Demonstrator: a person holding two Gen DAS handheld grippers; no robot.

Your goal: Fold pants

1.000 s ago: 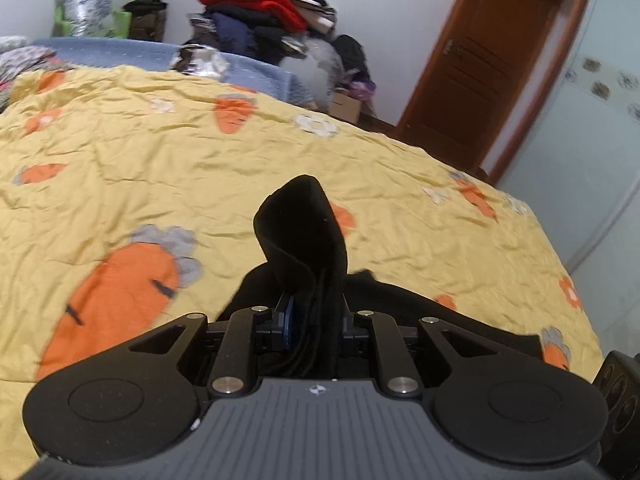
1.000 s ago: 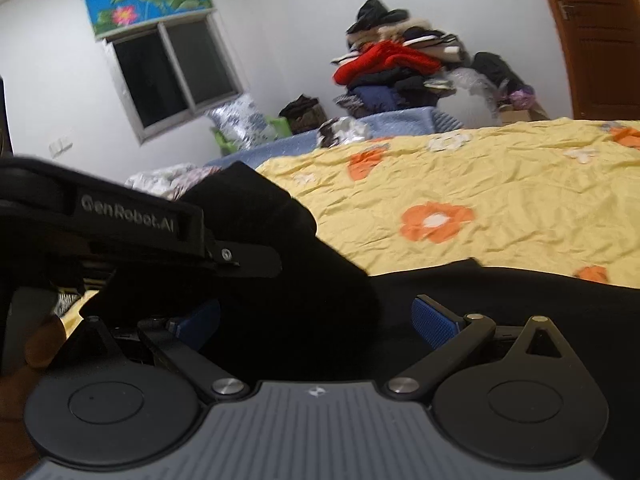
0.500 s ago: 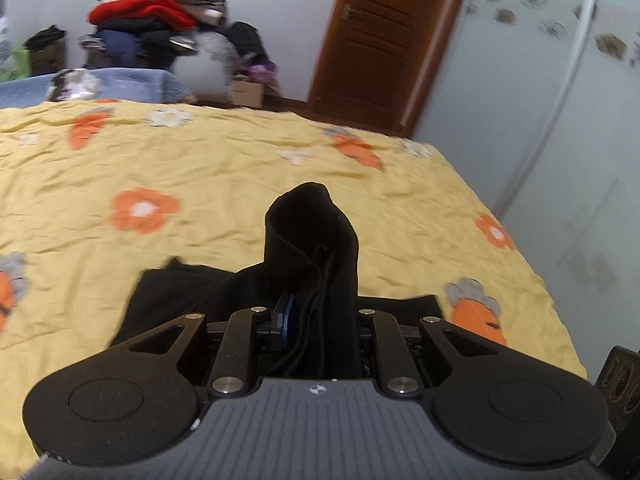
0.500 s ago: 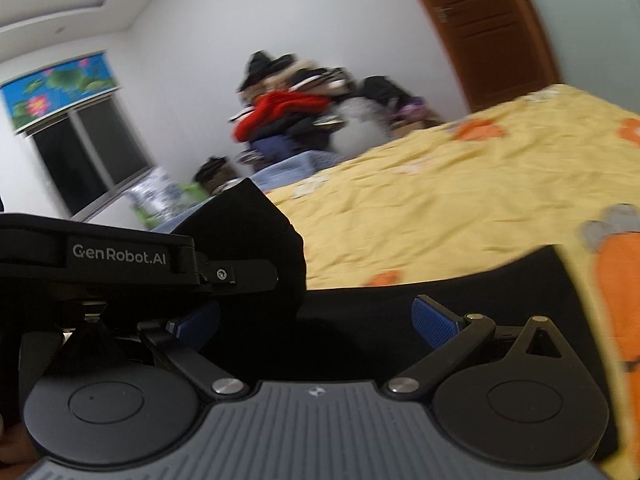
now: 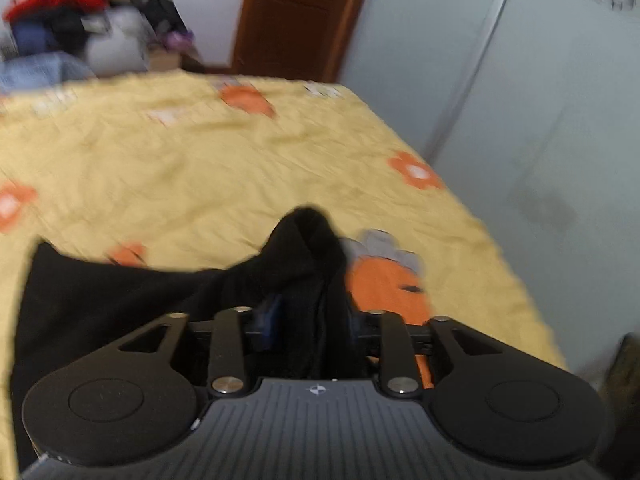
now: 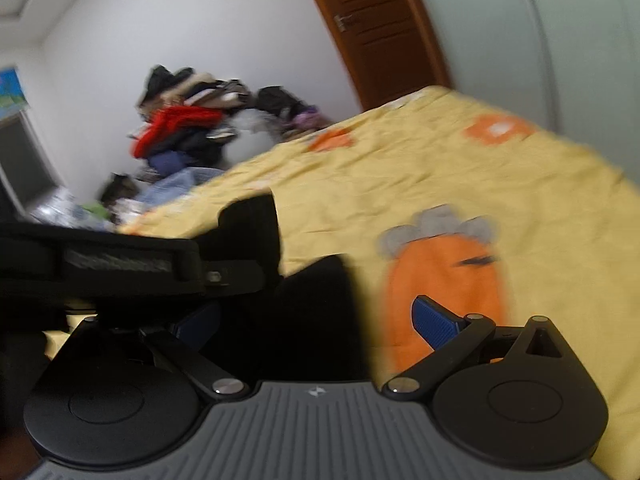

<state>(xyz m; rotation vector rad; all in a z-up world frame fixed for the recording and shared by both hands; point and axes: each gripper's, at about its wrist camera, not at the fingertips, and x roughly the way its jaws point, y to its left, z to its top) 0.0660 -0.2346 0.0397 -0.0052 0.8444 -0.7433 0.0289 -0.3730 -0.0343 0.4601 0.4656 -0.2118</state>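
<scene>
Black pants (image 5: 120, 300) bunch between my left tongs (image 5: 308, 320), whose jaws have just been opening with the cloth between them, while my right tongs (image 6: 316, 320) stand wide over the pants' edge on the yellow carrot-print bed (image 5: 200, 168).

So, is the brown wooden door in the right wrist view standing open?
No, the brown wooden door sits flush in its frame, shut, behind the yellow carrot-print bedspread.
</scene>
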